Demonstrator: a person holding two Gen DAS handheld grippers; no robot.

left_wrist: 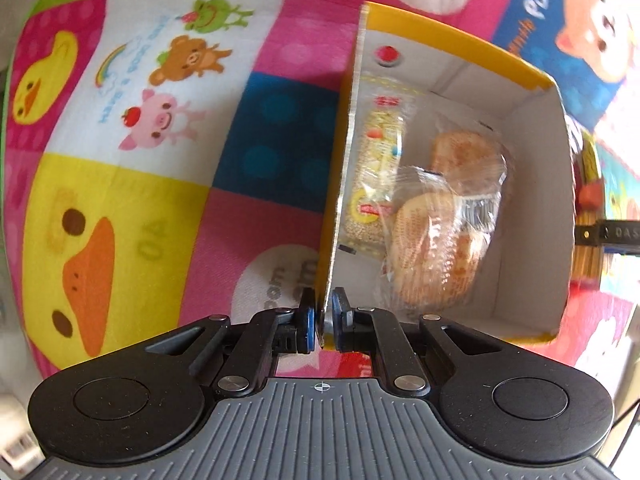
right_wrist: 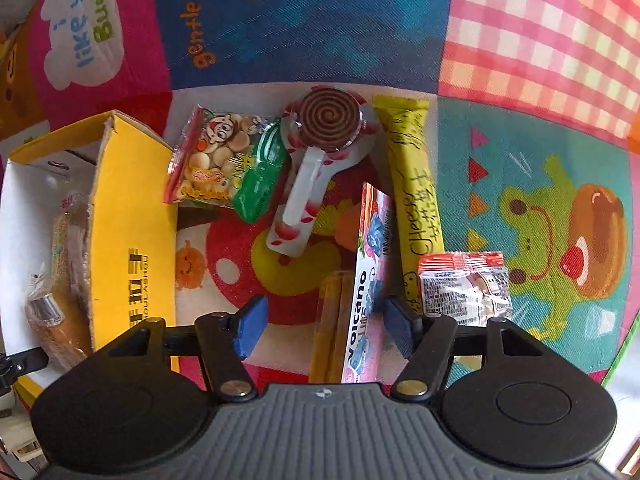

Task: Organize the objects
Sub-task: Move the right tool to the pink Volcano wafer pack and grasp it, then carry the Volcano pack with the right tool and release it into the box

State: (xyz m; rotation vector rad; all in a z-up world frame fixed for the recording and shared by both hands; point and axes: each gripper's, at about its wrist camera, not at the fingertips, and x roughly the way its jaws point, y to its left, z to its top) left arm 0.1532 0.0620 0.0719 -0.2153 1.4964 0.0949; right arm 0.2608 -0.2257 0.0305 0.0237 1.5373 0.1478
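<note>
Yellow cardboard, white inside: the box (left_wrist: 520, 184) sits on the cartoon-print play mat (left_wrist: 120, 160), and the left tongs (left_wrist: 322, 326) are closed tight on the upper edge of its left wall, one blue pad on each side of the card. Its near wall is cut off behind the tongs' body. Inside lie a sesame bar in clear wrap (left_wrist: 378, 168) against that pinched wall and a clear bag of round golden biscuits (left_wrist: 440, 220) beside it; the glare on the film makes the print hard to read. Beyond the far wall only a sliver of something red and yellow shows.

From the right side, the box (right_wrist: 128, 216) stands left of a loose heap on the mat: a biscuit packet with a cartoon face (right_wrist: 212, 160), a green packet (right_wrist: 260, 176) tucked partly under it, a spiral lollipop (right_wrist: 328, 120), a yellow "Cheese" stick (right_wrist: 416, 200), a small red-topped sachet (right_wrist: 464, 288), and a pink "Volcano" box (right_wrist: 368, 280) standing on edge over an orange tube (right_wrist: 332, 320) half hidden behind it. The right tongs (right_wrist: 324, 328) hang about half open above the pink box and orange tube, their pads not pressing on either
</note>
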